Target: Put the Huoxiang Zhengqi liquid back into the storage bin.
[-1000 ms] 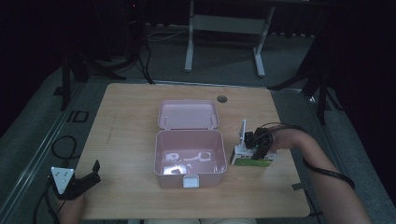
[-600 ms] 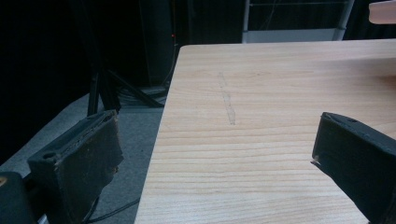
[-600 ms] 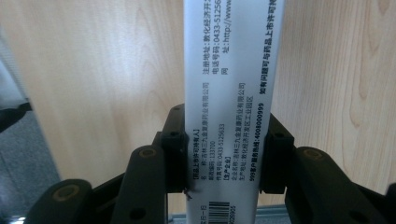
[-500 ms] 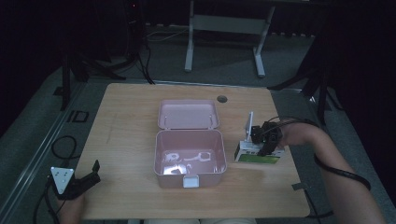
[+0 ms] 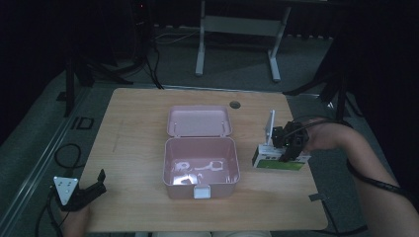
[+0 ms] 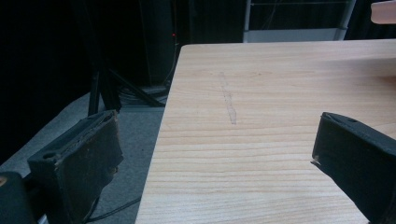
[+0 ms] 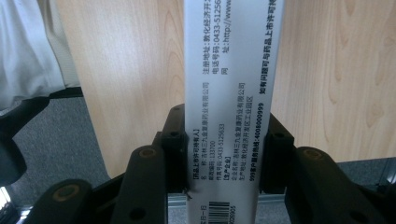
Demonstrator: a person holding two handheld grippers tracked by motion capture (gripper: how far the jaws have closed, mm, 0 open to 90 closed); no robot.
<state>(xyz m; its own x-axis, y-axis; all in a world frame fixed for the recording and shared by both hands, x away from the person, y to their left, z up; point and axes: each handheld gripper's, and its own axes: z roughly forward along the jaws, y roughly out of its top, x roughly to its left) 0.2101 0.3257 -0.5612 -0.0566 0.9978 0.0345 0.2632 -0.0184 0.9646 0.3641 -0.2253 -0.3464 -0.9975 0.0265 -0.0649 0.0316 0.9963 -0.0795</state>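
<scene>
A white and green medicine box (image 5: 276,161) lies at the right side of the wooden table (image 5: 138,128), and my right gripper (image 5: 289,148) is shut on it from above. In the right gripper view the box's white printed side (image 7: 229,107) sits clamped between both black jaws. A pink lunch box (image 5: 200,168) stands open in the middle of the table, its lid (image 5: 198,121) folded back and a few pale items inside. My left gripper (image 5: 94,190) rests open at the table's front left corner, its black pads (image 6: 79,163) wide apart over the table edge.
A round cable hole (image 5: 234,104) is in the table near the back edge. A metal desk frame (image 5: 237,34) stands on the floor behind the table. Cables (image 5: 64,153) lie on the floor at the left. Bare wood lies left of the lunch box.
My right gripper and the medicine box have shifted a little to the right and toward the table's right edge. The left gripper has stayed still.
</scene>
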